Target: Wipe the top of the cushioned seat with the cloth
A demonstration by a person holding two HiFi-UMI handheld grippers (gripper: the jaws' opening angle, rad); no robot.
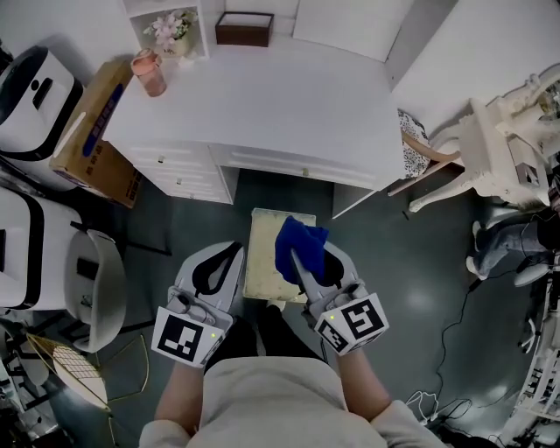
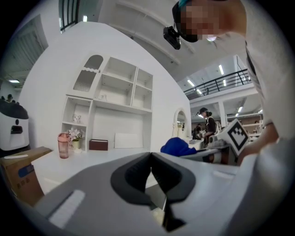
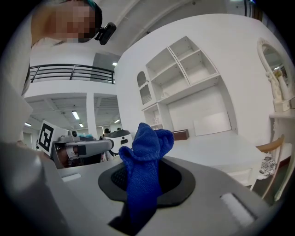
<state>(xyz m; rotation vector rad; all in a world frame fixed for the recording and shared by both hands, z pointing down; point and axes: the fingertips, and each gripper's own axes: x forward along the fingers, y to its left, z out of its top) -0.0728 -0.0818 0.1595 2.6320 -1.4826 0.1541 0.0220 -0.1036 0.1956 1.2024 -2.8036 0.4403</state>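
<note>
The cushioned seat [image 1: 265, 249] is a pale cream square on the dark floor, just in front of the white desk. My right gripper [image 1: 302, 255] is over the seat's right half and is shut on a blue cloth [image 1: 299, 241]. In the right gripper view the cloth [image 3: 145, 162] bunches up out of the closed jaws of that gripper [image 3: 142, 177]. My left gripper [image 1: 229, 255] hangs beside the seat's left edge. Its jaws meet at the tip with nothing between them [image 2: 150, 155]. The left gripper view also shows the cloth [image 2: 178, 146] off to the right.
A white desk [image 1: 262, 96] carries a pink cup [image 1: 149, 72], flowers [image 1: 171, 26] and a brown box [image 1: 245, 29]. A cardboard box [image 1: 96, 131] leans at its left. A wooden chair [image 1: 423, 156] stands to the right. White machines [image 1: 33, 101] line the left.
</note>
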